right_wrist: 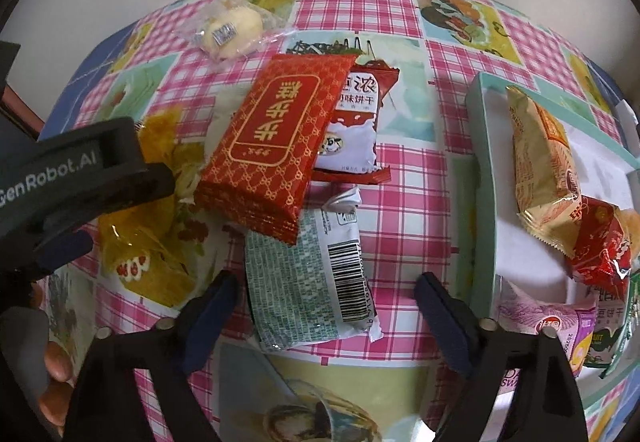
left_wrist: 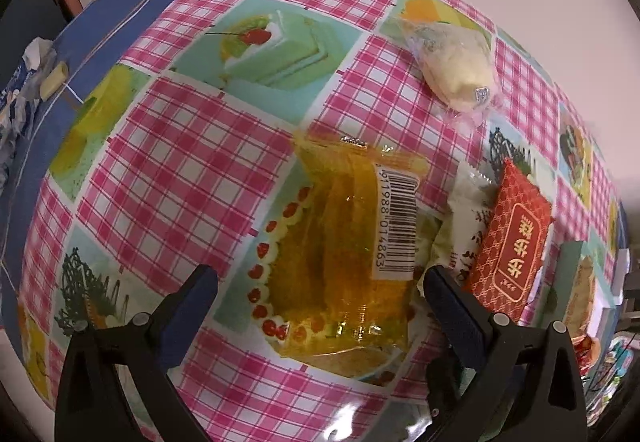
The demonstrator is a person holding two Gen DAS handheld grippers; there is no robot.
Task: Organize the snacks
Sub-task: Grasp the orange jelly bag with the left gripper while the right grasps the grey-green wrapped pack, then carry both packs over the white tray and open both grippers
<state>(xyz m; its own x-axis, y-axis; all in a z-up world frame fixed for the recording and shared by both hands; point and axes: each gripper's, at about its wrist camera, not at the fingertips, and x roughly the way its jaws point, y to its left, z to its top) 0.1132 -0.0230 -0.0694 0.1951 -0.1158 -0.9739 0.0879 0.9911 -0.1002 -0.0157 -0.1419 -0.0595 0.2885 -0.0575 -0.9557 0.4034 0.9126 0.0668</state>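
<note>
Checked pink tablecloth w/ cake prints covers the table. Teal tray at right holds several snack packs. Red packet lies tilted, long axis running near-left to far-right, overlapping a green-white packet whose long axis points away from cam. Right gripper straddles that packet, jaws wide, not touching. Left gripper jaws wide over yellow clear packet, long axis away from cam.

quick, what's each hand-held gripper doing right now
left hand-held gripper: open, straddling the yellow snack packet, not gripping.
right hand-held gripper: open over the green-patterned packet, holding nothing.
</note>
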